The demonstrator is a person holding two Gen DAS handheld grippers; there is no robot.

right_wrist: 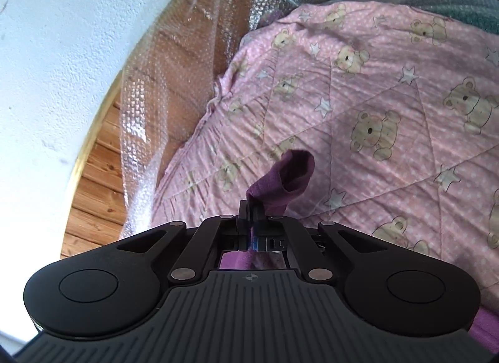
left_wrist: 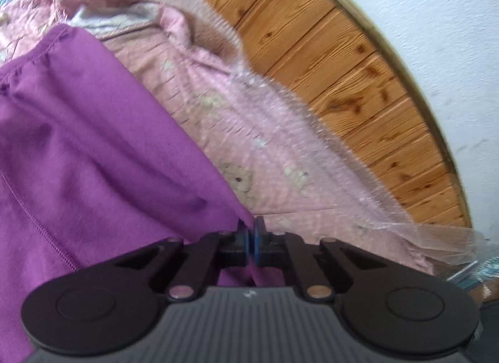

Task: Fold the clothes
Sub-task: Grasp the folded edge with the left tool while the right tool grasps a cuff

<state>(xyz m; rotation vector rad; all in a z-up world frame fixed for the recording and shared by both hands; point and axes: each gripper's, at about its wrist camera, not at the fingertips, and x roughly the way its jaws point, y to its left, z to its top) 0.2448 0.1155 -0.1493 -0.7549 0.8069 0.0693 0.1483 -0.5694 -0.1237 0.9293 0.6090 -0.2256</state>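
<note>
A purple garment (left_wrist: 87, 150) with a seam and a gathered hem spreads across the left of the left wrist view, over a pink teddy-bear quilt (left_wrist: 249, 132). My left gripper (left_wrist: 251, 232) is shut on the purple garment's edge. In the right wrist view my right gripper (right_wrist: 252, 210) is shut on a corner of the purple garment (right_wrist: 285, 182), which sticks up past the fingertips as a small curled flap. More purple cloth shows under the gripper body. The pink quilt (right_wrist: 374, 97) lies below.
Clear bubble wrap (left_wrist: 312, 119) drapes along the quilt's edge, also in the right wrist view (right_wrist: 162, 82). Beyond it are a wooden plank floor (left_wrist: 327, 51) and a white wall (right_wrist: 56, 66). Teal fabric (right_wrist: 452, 4) lies at the far side.
</note>
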